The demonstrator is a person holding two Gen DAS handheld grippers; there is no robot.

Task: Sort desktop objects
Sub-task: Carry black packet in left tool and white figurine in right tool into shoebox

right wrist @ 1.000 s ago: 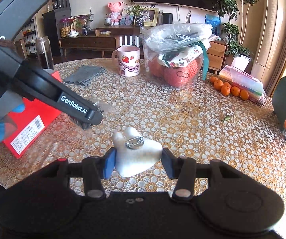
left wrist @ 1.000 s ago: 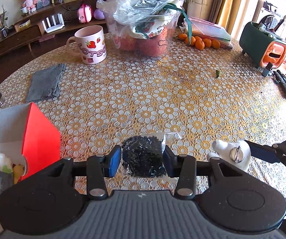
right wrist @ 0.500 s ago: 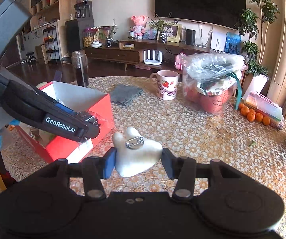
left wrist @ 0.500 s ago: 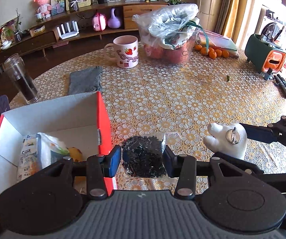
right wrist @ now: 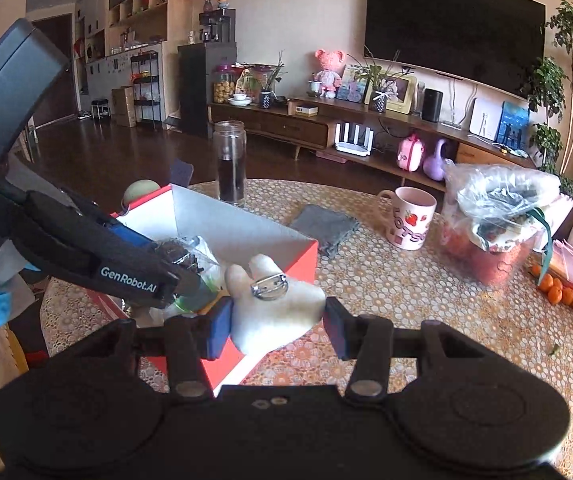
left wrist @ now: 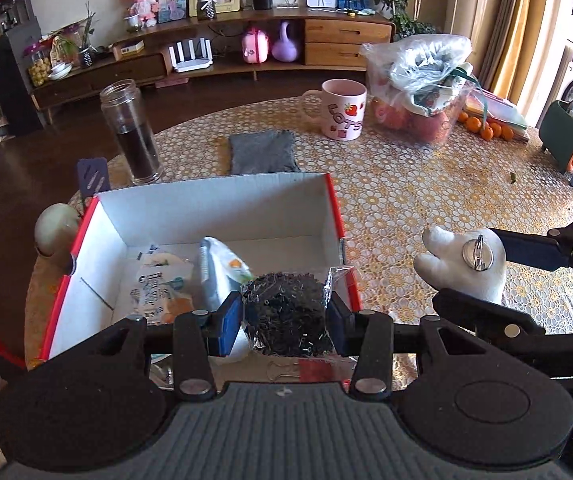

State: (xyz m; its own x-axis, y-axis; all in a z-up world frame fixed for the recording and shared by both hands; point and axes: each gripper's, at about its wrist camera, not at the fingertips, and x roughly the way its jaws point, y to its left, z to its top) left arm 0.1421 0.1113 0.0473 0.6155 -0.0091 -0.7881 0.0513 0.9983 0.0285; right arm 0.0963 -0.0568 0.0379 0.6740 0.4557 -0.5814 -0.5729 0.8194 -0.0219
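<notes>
My left gripper point(left wrist: 286, 320) is shut on a clear bag of small black clips point(left wrist: 288, 314) and holds it over the near right corner of the open red box point(left wrist: 214, 204). The box has white inner walls and holds several snack packets point(left wrist: 190, 280). My right gripper point(right wrist: 276, 324) is shut on a white plush brooch with a metal pin point(right wrist: 272, 306), held above the box's right edge point(right wrist: 282, 268). The brooch also shows in the left wrist view point(left wrist: 466, 264), to the right of the box. The left gripper shows in the right wrist view point(right wrist: 182, 272), close to the brooch.
On the round lace-covered table point(left wrist: 426, 184) stand a glass bottle with dark liquid point(left wrist: 132, 132), a grey cloth point(left wrist: 262, 150), a pink mug point(left wrist: 344, 108), a plastic bag of goods point(left wrist: 422, 92), oranges point(left wrist: 486, 128) and a green-orange holder point(left wrist: 570, 144). A pale ball point(left wrist: 56, 228) lies left of the box.
Both grippers have moved left and up with their objects. The bag of clips now hangs over the box and the brooch over its right edge. Both grips are unchanged.
</notes>
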